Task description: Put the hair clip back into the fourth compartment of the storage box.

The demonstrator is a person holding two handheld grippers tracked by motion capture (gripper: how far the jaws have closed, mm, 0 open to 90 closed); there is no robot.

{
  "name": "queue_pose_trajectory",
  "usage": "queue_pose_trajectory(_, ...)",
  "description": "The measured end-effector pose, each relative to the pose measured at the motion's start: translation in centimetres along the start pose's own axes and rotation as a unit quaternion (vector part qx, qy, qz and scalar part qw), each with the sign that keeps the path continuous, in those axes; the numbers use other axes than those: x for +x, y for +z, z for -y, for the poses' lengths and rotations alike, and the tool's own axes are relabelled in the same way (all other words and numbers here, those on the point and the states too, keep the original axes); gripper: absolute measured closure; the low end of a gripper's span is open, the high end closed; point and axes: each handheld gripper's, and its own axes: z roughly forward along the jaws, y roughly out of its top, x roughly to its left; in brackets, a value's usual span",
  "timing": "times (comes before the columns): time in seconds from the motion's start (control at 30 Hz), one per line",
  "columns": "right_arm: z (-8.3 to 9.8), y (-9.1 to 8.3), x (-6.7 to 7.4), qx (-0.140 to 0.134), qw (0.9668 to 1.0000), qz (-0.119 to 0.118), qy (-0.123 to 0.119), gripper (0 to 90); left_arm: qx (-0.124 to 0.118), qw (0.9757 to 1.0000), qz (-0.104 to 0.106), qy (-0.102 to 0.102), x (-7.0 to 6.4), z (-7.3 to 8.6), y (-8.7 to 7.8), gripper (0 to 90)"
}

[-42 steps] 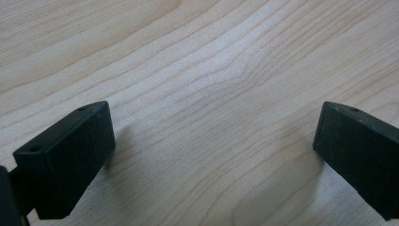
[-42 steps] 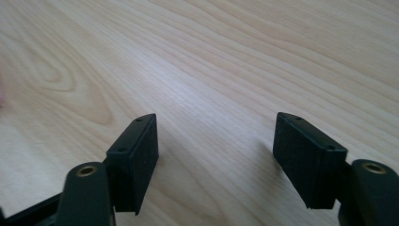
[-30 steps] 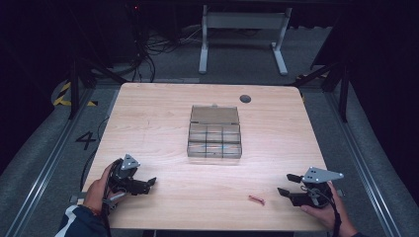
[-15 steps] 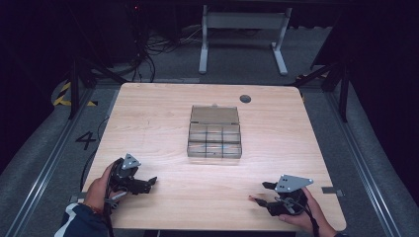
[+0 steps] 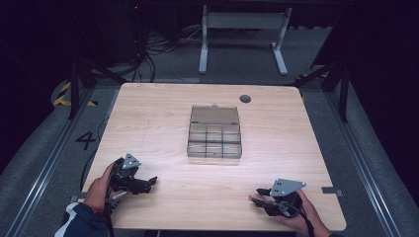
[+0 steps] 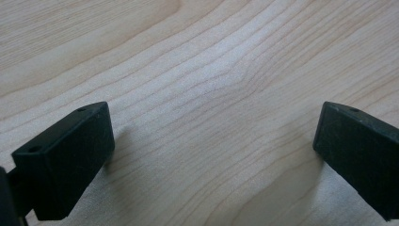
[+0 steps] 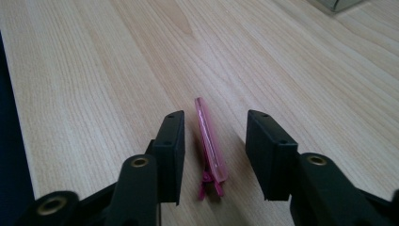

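In the high view the right tongs largely hide the pink clip.

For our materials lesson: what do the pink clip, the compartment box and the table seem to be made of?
Pink clip: likely glossy translucent plastic; light shines through it.
Compartment box: probably clear smoky plastic; the dividers show through.
Table: pale wood or wood-look laminate, matte; grain lines run across it.

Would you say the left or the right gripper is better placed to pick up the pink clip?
Right. The right gripper already straddles the pink clip, its jaws just closing, not yet touching. The left gripper sits across the table.
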Motion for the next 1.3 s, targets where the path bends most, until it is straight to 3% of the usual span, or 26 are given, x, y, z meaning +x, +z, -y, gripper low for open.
queue_pose_trajectory(0.3,0.0,-0.1,0.3,0.001,0.9998,0.001,-0.018,82.7,-0.001,1.0,0.003,0.001,0.0,0.0,0.1,0.0)
queue_pose_trajectory(0.53,-0.2,-0.1,-0.2,0.002,0.9999,0.008,-0.013,83.3,-0.002,1.0,0.003,0.002,0.0,-0.1,0.1,0.0)
queue_pose_trajectory(0.8,-1.3,-0.2,-0.9,-0.013,0.9998,0.001,-0.014,83.5,-0.004,0.9998,-0.01,-0.014,-0.3,0.1,0.0,0.1)
queue_pose_trajectory(1.3,-3.3,-0.5,-3.7,-0.052,0.9985,0.015,-0.002,83.6,-0.004,0.9998,-0.01,-0.014,-0.3,0.1,0.0,0.1)
